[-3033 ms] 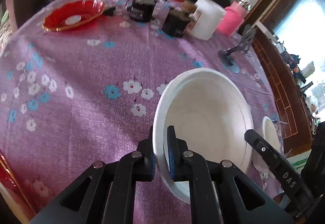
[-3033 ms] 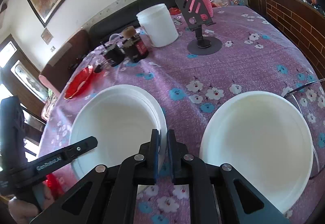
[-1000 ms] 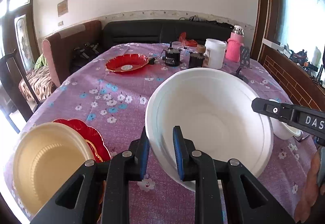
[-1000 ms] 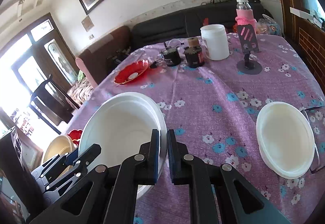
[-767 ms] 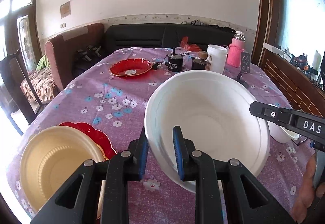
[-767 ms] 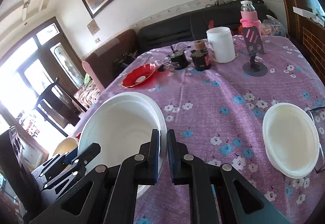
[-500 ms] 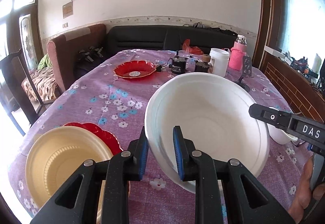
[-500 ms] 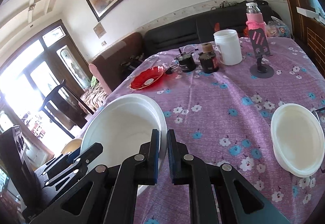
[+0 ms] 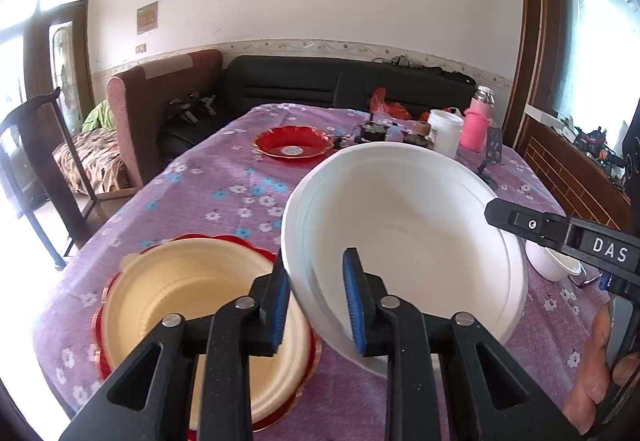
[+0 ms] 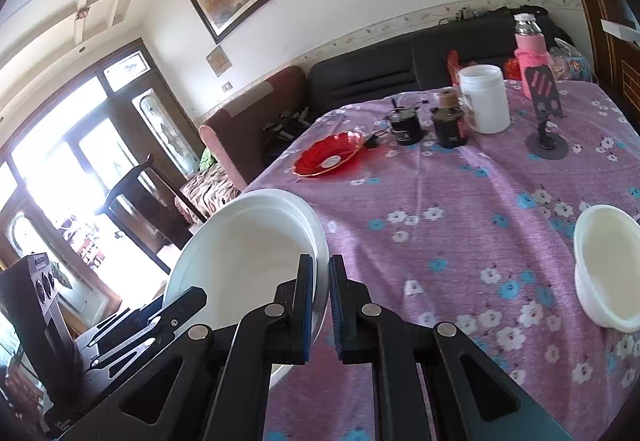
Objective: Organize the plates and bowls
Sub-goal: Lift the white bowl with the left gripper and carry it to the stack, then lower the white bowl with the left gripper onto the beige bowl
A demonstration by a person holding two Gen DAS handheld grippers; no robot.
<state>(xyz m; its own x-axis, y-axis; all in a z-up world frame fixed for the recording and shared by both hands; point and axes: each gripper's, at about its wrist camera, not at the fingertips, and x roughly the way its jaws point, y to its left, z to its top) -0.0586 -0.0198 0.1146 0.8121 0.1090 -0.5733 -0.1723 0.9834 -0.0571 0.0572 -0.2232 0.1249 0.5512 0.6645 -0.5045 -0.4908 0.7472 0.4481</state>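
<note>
We read only one marking: the white capitals "DAS" on the black plastic right tool (image 9: 576, 241), seen from the left wrist. The labels on the dark jars (image 10: 448, 125) are too small for us to read.

The purple floral tablecloth (image 9: 224, 197) carries a red plate (image 9: 294, 142) far ahead and a red plate under a cream bowl (image 9: 192, 297) left of the left gripper (image 9: 316, 305).
</note>
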